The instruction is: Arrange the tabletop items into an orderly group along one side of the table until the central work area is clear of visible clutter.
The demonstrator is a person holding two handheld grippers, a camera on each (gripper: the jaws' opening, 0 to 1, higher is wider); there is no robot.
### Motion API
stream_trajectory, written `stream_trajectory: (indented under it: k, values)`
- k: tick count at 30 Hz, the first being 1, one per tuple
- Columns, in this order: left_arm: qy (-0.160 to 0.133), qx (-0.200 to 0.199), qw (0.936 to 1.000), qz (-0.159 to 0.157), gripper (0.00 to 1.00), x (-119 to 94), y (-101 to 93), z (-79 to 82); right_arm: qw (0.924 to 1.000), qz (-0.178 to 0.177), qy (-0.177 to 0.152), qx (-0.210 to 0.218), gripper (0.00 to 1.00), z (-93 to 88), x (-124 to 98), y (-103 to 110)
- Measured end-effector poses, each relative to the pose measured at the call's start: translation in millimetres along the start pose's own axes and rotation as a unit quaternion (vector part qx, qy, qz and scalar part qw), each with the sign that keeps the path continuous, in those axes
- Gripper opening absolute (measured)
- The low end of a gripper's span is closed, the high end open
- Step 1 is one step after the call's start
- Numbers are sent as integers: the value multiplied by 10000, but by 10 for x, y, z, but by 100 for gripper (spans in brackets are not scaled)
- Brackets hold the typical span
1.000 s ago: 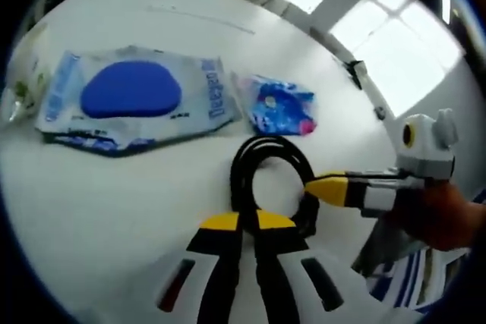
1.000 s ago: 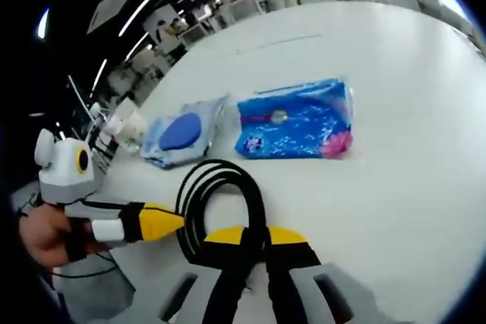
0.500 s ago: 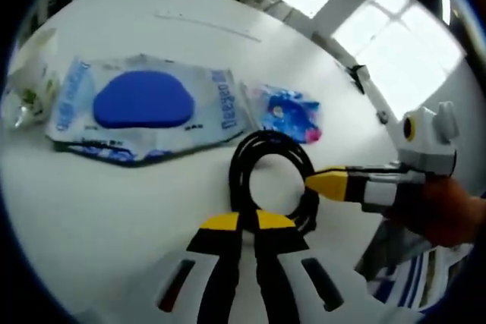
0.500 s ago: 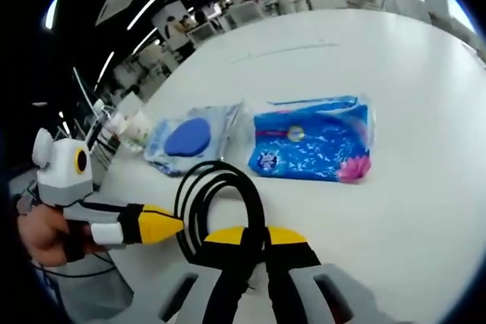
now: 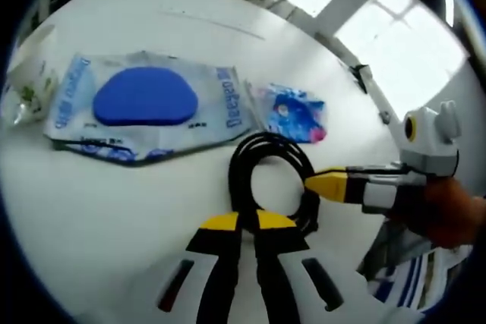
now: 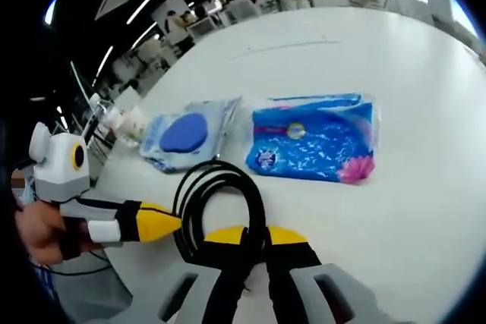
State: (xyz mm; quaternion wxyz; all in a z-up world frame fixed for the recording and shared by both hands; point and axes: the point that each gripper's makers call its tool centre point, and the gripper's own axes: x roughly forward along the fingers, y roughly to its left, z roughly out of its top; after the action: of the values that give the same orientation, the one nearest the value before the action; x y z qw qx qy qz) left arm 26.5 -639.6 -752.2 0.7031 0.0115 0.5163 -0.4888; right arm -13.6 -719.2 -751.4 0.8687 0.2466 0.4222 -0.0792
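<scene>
Both tongs clamped on black cable loop, wipes pack beyond

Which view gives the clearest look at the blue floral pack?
The right gripper view: the blue floral pack lies broad and unobstructed there. In the left gripper view it appears small and foreshortened behind the black cable coil.
</scene>
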Motion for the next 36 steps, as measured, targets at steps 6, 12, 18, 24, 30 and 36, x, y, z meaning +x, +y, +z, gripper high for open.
stream_trajectory:
  k: [6, 12, 18, 24, 30, 36]
  values:
    - [15, 22, 10000, -11, 3, 11, 8, -2, 10000, -17, 2, -61, 7, -13, -25, 36]
    - [44, 50, 10000, -37, 3, 16, 1, 3, 9999, -36, 21, -116, 8, -11, -40, 41]
    - [48, 117, 9999, -77, 5, 2, -1, 14, 9999, -63, 32, -145, 8, -3, -36, 15]
    - [96, 371, 9991, -158, 9, -57, 18, 28, 9997, -33, 16, -243, 9, -8, -102, 64]
    - [62, 648, 9977, -166, 10, -215, 107, 68, 9995, -6, -14, -307, 14, 18, -169, 81]
    - [45, 625, 9977, -276, 14, -346, 207, 73, 9992, -1, -58, -387, 14, 153, -115, -23]
